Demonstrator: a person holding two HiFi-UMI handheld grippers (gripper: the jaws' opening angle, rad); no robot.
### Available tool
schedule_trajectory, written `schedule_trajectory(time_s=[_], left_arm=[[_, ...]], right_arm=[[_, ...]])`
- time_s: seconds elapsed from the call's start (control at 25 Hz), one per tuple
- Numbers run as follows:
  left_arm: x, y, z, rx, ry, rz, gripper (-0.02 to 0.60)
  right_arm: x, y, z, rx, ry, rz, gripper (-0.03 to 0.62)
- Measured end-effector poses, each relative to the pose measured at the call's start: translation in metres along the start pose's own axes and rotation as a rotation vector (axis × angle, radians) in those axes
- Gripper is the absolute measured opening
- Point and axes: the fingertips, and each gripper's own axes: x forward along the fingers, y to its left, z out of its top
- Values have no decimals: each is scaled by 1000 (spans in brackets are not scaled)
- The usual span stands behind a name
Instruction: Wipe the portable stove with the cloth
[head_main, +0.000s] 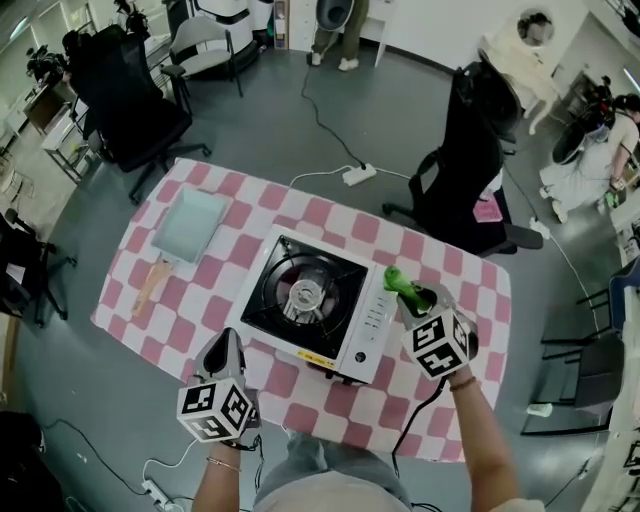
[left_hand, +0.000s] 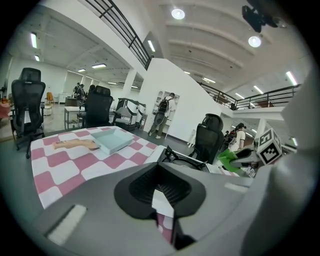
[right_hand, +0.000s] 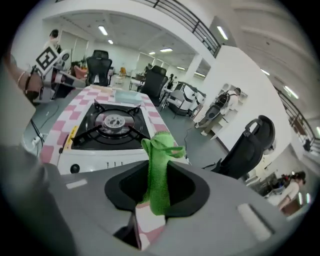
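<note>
The portable stove, a white body with a black burner top, sits mid-table on the pink-and-white checked cloth. My right gripper hovers over the stove's right control side, shut on a green cloth. In the right gripper view the green cloth stands bunched between the jaws, with the stove just beyond. My left gripper is at the stove's front left corner, above the table, shut with nothing in it. The left gripper view shows the stove and the green cloth ahead.
A pale teal square pan with a wooden handle lies on the table's left part. Black office chairs stand round the table. A power strip and cables lie on the floor behind it. People stand at the room's far edges.
</note>
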Motion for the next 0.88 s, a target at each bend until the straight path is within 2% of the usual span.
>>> schedule_trajectory(time_s=[0.16,0.36,0.88], left_arm=[[7,2,-2,0,8,15,0],[14,4,-6,-9,22,33,0],[23,2,-8,-19,31,40,0]], right_arm=[[22,-4,-5,-73,55,-1,100],[42,-4,-9,-80,73,48,100],[54,-2,-8,-175,102,90,100]])
